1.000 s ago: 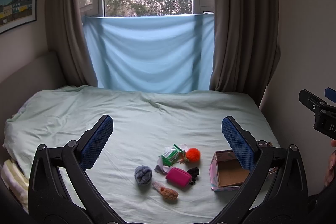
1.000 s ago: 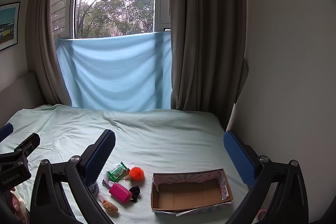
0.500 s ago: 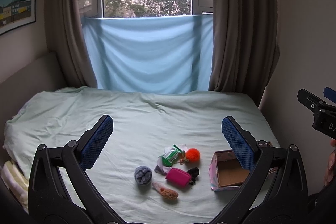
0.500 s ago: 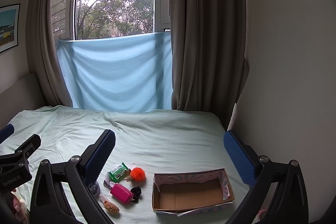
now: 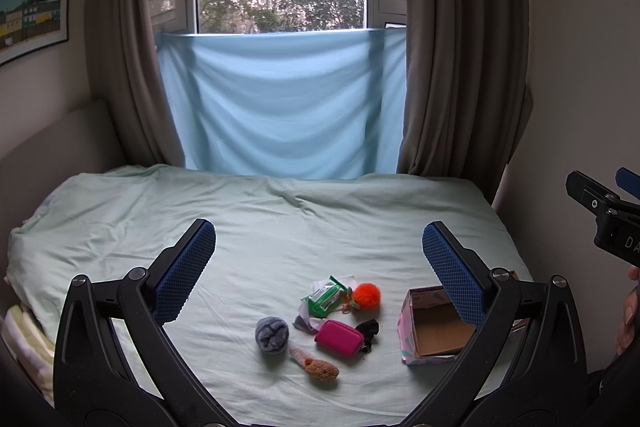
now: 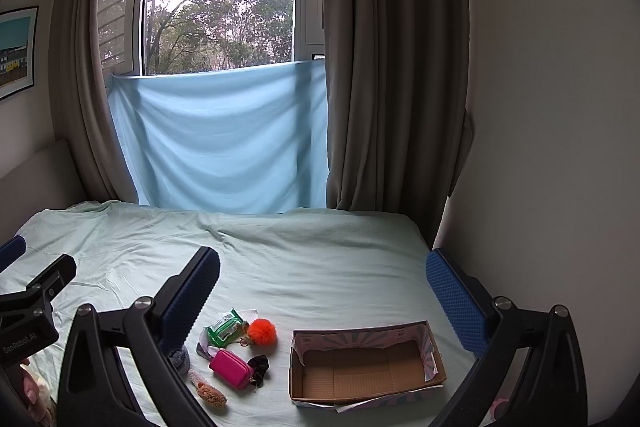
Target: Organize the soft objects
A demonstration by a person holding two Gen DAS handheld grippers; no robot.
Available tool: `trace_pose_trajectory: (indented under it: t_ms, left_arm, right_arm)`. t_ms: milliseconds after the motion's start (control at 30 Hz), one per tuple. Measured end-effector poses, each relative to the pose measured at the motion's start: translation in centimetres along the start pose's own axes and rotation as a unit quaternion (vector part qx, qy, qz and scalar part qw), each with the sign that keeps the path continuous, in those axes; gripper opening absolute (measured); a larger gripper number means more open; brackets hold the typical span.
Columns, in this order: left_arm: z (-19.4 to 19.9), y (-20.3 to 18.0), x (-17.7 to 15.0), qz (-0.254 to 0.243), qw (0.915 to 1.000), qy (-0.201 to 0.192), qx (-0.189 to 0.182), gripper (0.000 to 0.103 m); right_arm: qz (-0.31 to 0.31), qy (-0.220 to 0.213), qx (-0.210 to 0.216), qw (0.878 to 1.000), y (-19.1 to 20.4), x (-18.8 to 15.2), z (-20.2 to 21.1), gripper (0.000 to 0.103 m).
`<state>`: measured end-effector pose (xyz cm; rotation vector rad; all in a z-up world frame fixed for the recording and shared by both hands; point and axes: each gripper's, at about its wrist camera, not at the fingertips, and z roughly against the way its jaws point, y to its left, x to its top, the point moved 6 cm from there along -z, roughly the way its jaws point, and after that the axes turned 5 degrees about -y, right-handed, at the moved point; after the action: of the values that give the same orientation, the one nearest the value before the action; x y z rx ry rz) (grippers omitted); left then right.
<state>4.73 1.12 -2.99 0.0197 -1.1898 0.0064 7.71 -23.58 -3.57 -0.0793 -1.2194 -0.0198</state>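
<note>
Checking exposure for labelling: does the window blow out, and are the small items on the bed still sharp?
Left wrist view: sky above the trees clips white; pink pouch and orange pompom stay sharp. Right wrist view: same glare; cardboard box evenly lit; fisheye bends the curtains.

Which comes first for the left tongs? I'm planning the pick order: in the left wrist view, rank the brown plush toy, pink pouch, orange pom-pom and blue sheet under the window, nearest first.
1. Brown plush toy, lowest on the bed, nearest.
2. Pink pouch, just beyond, slightly right.
3. Orange pom-pom, farther up the bed.
4. Blue sheet, hanging below the window, farthest.

The left tongs are open.
</note>
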Motion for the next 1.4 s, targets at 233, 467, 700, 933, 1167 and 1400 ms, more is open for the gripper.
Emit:
trace_pose_trajectory:
  t_ms: [233, 467, 700, 933, 1167, 1400]
  left_arm:
    - [-0.1, -0.1, 0.0, 0.001, 1.0000, 0.001, 0.000, 0.103]
    - [-0.2, -0.2, 0.1, 0.003, 1.0000, 0.001, 0.002, 0.103]
    - [-0.8, 0.7, -0.4, 0.013, 0.9993, 0.026, 0.024, 0.103]
    - [-2.5, 4.1, -3.6, 0.036, 0.9963, 0.067, 0.041, 0.103]
    - [-7.1, 8.4, -9.2, 0.015, 0.9929, 0.115, 0.028, 0.103]
    - [-14.7, 11.1, -16.7, -0.023, 0.9834, 0.178, -0.024, 0.103]
  right_arm:
    - [-0.001, -0.002, -0.001, 1.000, -0.2, 0.0, 0.1, 0.103]
    - [-0.001, -0.002, -0.001, 1.000, -0.3, -0.1, -0.1, 0.103]
    - [0.015, 0.009, 0.020, 1.000, 0.3, -0.3, -1.1, 0.103]
    - [0.042, 0.028, 0.067, 0.996, 3.1, -2.3, -3.3, 0.103]
    - [0.066, 0.065, 0.101, 0.991, 8.6, -7.9, -6.8, 0.103]
    - [0.102, 0.102, 0.100, 0.985, 14.0, -15.3, -12.3, 0.103]
